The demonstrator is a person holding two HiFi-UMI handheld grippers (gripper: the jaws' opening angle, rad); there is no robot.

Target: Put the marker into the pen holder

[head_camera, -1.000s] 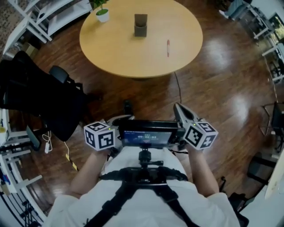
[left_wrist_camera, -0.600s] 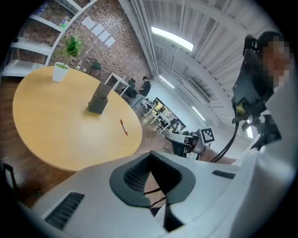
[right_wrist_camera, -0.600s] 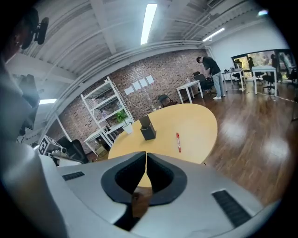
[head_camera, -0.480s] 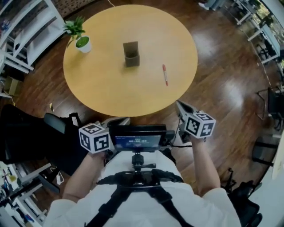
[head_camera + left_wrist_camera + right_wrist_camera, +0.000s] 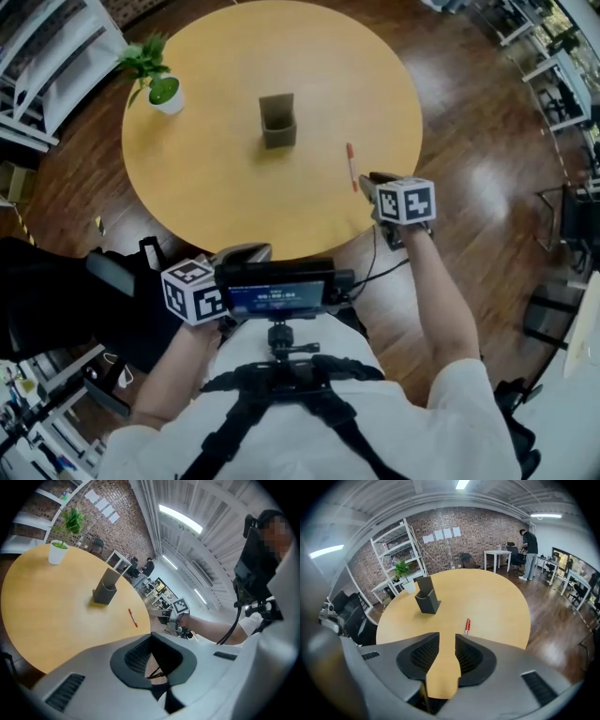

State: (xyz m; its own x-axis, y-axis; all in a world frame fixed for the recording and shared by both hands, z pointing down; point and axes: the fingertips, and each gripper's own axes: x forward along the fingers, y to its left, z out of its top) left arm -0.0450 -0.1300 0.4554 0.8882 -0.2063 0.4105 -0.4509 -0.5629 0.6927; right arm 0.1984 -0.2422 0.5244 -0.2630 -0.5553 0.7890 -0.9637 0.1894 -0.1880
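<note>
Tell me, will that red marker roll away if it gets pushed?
Probably, yes: the marker looks slim and round and lies flat on the smooth table, so a sideways push could roll it. It is small and thin, so it is likely light and stiff.

Round light-wood table (image 5: 216,187) on a dark wooden floor (image 5: 469,187)
A dark grey square pen holder (image 5: 277,122) stands upright near the middle. A slim red marker (image 5: 351,167) lies flat to its right (well apart from it), and a small green plant in a white pot (image 5: 167,94) sits by the left rim.
</note>
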